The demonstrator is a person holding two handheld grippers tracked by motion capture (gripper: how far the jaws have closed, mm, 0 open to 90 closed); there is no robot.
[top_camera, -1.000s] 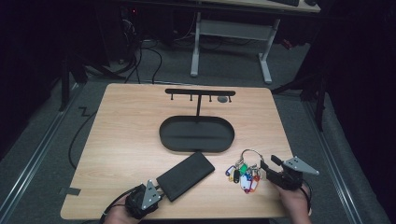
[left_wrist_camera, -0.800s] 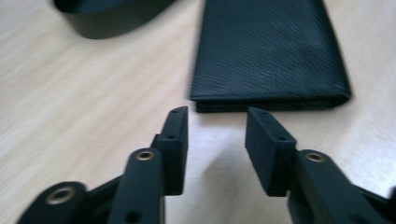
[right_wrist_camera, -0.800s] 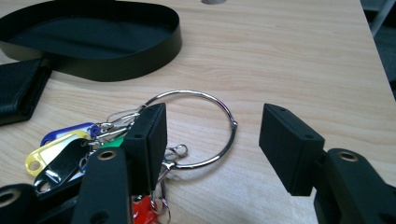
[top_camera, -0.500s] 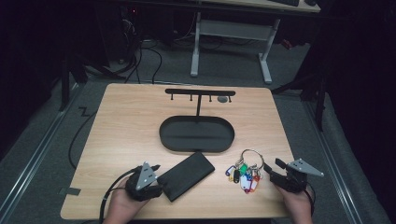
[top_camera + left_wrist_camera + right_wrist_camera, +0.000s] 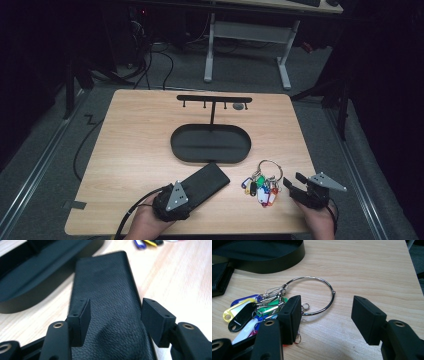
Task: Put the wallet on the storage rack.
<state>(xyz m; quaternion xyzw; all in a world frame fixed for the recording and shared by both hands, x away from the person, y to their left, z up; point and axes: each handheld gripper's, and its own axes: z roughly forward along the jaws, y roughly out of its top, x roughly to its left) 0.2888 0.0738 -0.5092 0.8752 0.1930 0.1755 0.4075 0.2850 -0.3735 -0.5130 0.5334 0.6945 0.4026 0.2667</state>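
Two open grippers close on a black case and a ring of key tags at the table's near edge

The left gripper (image 5: pixel 113 312) stands with its jaws apart astride the near end of the black textured case (image 5: pixel 107 297), one pad at each long edge, not yet pinching; the case's long axis runs straight away from the jaws, toward the oval black tray (image 5: pixel 210 145) just beyond its far end. The right gripper (image 5: pixel 325 315) is also spread wide, with nothing held: the metal ring (image 5: pixel 317 295) lies flat on the wooden table (image 5: pixel 135 135) between and just ahead of its jaws, its coloured key tags (image 5: pixel 249 312) fanned out by the left jaw. I judge each hand nearest its own object. No brand, and no writing on the tags that I can read
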